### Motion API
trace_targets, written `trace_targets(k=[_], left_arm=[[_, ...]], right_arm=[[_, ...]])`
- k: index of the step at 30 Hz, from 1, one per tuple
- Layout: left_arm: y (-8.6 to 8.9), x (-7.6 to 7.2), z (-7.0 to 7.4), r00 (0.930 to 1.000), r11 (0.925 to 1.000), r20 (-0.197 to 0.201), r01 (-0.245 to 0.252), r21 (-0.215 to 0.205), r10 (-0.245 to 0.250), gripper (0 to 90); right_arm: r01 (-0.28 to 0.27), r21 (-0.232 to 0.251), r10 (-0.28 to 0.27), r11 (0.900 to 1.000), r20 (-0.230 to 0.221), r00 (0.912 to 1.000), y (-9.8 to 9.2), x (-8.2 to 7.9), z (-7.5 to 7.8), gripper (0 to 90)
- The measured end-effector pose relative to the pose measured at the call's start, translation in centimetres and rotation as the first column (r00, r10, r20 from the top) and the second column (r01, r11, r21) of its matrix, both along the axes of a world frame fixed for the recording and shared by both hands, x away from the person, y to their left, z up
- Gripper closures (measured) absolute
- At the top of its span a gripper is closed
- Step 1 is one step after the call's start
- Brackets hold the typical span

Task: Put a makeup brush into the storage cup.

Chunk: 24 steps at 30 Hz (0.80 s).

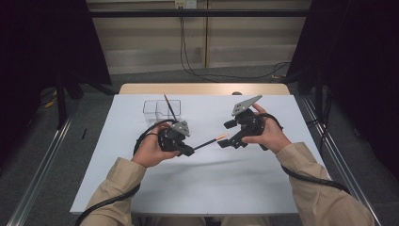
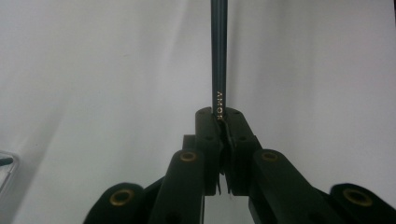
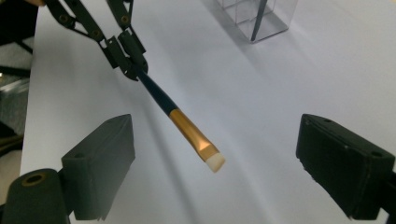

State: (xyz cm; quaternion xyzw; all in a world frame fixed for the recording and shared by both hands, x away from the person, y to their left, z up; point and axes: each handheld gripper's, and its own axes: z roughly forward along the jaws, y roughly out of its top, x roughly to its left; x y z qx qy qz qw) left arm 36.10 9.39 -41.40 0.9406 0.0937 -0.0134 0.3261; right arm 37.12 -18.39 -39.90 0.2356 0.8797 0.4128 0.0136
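**Brush offered between grippers**

The left gripper (image 1: 187, 149) clamped a dark-handled brush (image 3: 180, 117) by its handle, bristles toward the right gripper (image 1: 221, 142), whose jaws stood wide apart around the tip, not touching. A handover seemed under way; next, closing squarely on the ferrule. On the white table (image 1: 207, 188), a clear holder (image 1: 161, 109) stood farther off, probably holding another brush. Dark curtains flanked the room.
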Motion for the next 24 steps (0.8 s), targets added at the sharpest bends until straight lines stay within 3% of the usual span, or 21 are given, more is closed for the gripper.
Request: trace_targets(k=[4, 8, 14, 21, 24], left_arm=[[0.2, 0.0, -0.1, 0.9999, 0.9997, -0.011, -0.013, -0.02, 0.013, 86.1], [0.4, 0.0, -0.2, 0.9997, 0.9988, -0.015, -0.018, -0.045, 0.017, 86.1], [0.9, 0.0, -0.4, 0.9984, 0.9944, -0.032, -0.049, -0.093, 0.046, 86.1], [1.4, -0.1, -0.7, 0.9953, 0.9821, -0.053, -0.089, -0.166, 0.081, 86.2], [1.5, -0.1, -0.9, 0.9934, 0.9711, -0.064, -0.107, -0.213, 0.095, 86.2]], right_arm=[[0.009, 0.041, -0.009, 0.999, 0.007, 0.9999, -0.3, -0.2, -0.3, 11.5], [0.029, 0.116, -0.031, 0.993, 0.012, 0.9995, -0.7, -0.3, -0.4, 12.0], [0.044, 0.162, -0.046, 0.986, 0.008, 0.9989, -0.9, -0.5, -0.7, 12.1], [0.044, 0.18, -0.047, 0.983, 0.012, 0.9988, -0.8, -0.6, -0.7, 12.1], [0.045, 0.186, -0.049, 0.982, 0.018, 0.9986, -0.8, -0.6, -0.6, 12.3]])
